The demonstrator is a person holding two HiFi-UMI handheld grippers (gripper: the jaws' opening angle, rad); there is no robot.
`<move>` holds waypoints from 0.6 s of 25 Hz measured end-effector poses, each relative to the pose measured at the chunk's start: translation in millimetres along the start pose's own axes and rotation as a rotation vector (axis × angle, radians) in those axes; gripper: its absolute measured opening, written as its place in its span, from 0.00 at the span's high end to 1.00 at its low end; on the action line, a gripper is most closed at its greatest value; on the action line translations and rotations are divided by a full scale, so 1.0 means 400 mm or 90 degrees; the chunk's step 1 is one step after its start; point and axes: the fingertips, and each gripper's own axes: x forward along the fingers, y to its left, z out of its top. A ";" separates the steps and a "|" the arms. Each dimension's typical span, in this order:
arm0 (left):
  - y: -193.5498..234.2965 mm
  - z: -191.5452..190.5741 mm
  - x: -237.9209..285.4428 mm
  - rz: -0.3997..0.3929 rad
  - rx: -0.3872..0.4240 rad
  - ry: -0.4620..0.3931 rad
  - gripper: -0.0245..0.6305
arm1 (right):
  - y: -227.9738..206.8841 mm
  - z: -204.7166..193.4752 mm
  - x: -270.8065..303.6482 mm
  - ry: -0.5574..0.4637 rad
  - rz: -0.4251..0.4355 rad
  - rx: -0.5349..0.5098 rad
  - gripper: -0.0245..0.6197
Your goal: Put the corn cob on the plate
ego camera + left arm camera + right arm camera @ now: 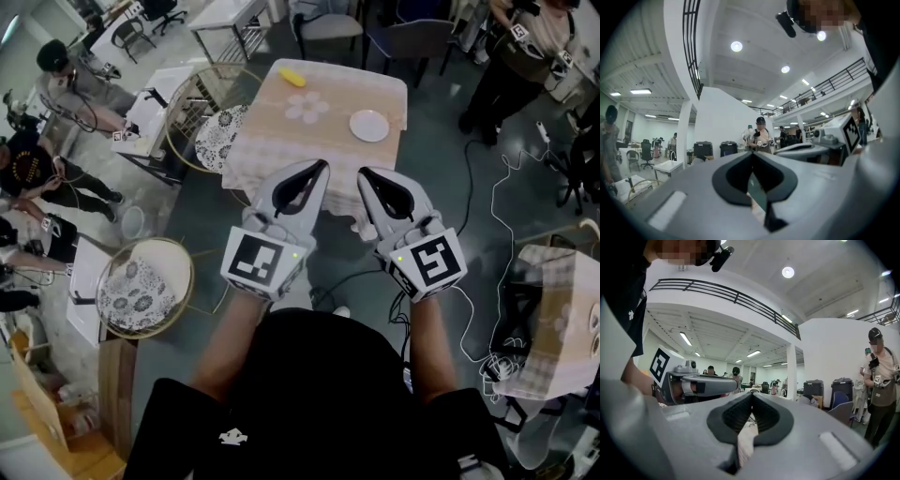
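Corn cob (292, 76): lies at the far left of the counter (281, 145), well apart from the plate.
Plate (368, 125): right side of the counter.
Left tool (323, 165): jaws together, above the counter's near edge.
Right tool (364, 173): jaws together, just beside the left.

The corn cob (292, 75) is lying at the far left corner of the table (272, 141), while the plate (368, 125) is sitting nearer, toward the right edge, well apart from it. The left gripper (320, 167) and right gripper (365, 174) are hanging side by side before the table's near edge. What looks like a round chair (220, 136) is standing just left of the table.
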 end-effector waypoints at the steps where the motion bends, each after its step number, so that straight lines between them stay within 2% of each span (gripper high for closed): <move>1: 0.017 -0.002 0.007 0.000 0.000 0.001 0.95 | -0.006 0.000 0.019 0.000 0.000 0.000 0.96; 7: 0.112 -0.003 0.038 0.001 0.004 0.001 0.95 | -0.035 0.011 0.121 -0.005 -0.002 0.007 0.96; 11: 0.173 -0.018 0.055 0.013 -0.019 -0.001 0.95 | -0.044 0.011 0.172 0.001 0.000 0.004 0.96; 15: 0.218 -0.023 0.081 0.006 -0.031 -0.005 0.95 | -0.074 0.010 0.219 0.007 -0.014 0.005 0.96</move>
